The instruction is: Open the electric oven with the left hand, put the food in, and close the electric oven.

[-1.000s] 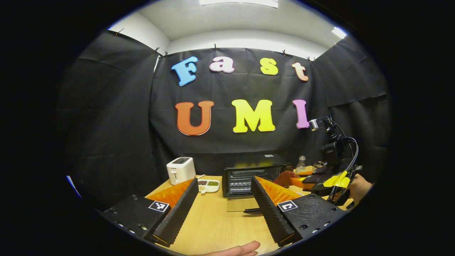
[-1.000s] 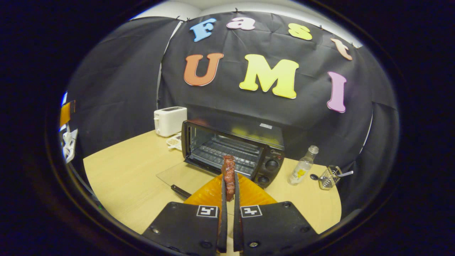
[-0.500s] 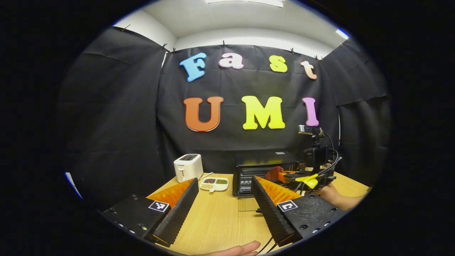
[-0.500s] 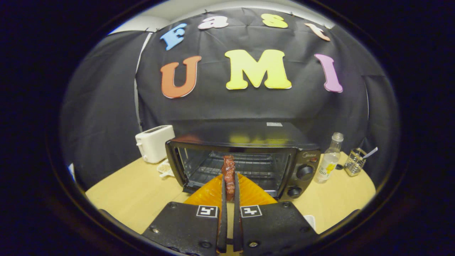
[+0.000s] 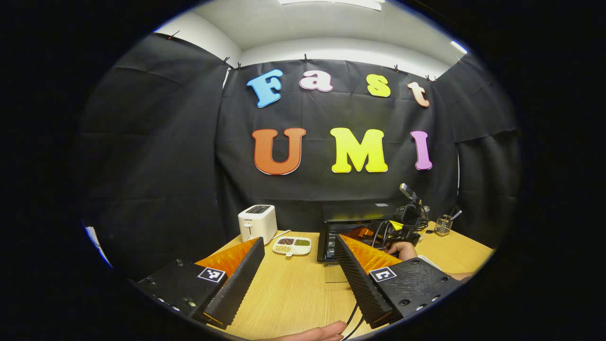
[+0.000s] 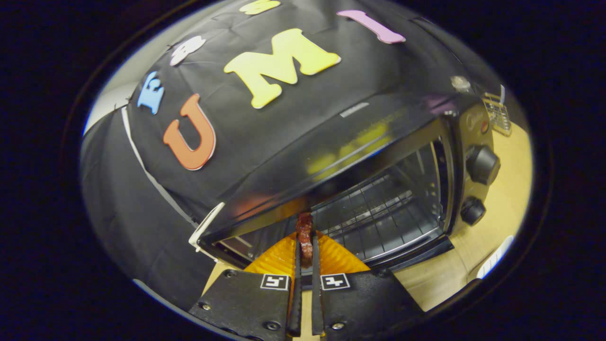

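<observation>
Right claw [image 6: 303,246] gripping food [image 6: 304,232], now nearer oven [image 6: 378,156] mouth, left claw [image 5: 296,279] wide

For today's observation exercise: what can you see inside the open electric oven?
Inside the electric oven a bare wire rack spans the cavity. The piece of food, gripped by the right tool, is at the mouth. The tool hides the lower front of the cavity.

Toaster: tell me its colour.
The toaster is white, clearest in the left gripper view.
</observation>
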Tool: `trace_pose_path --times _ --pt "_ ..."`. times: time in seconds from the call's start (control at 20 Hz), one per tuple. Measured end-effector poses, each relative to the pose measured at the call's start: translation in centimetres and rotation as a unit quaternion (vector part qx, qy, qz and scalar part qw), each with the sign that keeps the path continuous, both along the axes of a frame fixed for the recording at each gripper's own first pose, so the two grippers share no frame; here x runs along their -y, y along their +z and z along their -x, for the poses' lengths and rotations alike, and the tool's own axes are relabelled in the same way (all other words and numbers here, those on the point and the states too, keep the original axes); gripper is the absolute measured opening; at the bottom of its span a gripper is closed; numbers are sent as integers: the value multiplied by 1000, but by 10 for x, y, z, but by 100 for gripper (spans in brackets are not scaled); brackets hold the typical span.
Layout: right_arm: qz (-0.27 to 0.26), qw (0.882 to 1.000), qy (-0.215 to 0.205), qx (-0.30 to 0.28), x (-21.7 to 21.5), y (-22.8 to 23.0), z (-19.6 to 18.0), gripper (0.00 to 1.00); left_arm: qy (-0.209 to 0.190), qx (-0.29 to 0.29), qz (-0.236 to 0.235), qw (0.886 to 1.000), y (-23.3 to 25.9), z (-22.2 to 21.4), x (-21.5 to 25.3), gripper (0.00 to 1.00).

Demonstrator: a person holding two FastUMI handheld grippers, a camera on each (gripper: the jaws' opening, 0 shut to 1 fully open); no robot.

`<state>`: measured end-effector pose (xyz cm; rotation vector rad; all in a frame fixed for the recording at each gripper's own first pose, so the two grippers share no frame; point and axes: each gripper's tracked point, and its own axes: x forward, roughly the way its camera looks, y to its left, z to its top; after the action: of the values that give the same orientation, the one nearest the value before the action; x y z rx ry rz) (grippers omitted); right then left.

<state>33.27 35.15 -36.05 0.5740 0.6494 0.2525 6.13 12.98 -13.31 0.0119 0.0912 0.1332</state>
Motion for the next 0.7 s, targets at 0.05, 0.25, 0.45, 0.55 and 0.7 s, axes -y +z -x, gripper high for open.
trace_pose_path --times 0.05,0.25,0.45,0.55,0.7 --pt "1 1000 -5 -9 2 -7 -2 12 1 -3 0 1000 -2 0 0 94" --pt "12 1000 1 -4 4 -7 -6 13 -2 -11 -3 1000 -6 1 2 95" --pt "45 999 -7 -15 15 -24 -9 22 -7 -14 1 1000 -8 6 4 95" --pt "73 997 -8 -7 19 -24 -7 27 -12 -16 4 1000 -9 6 6 95" --pt "155 988 -6 21 39 -21 -10 37 -23 -19 19 999 -10 5 12 95"
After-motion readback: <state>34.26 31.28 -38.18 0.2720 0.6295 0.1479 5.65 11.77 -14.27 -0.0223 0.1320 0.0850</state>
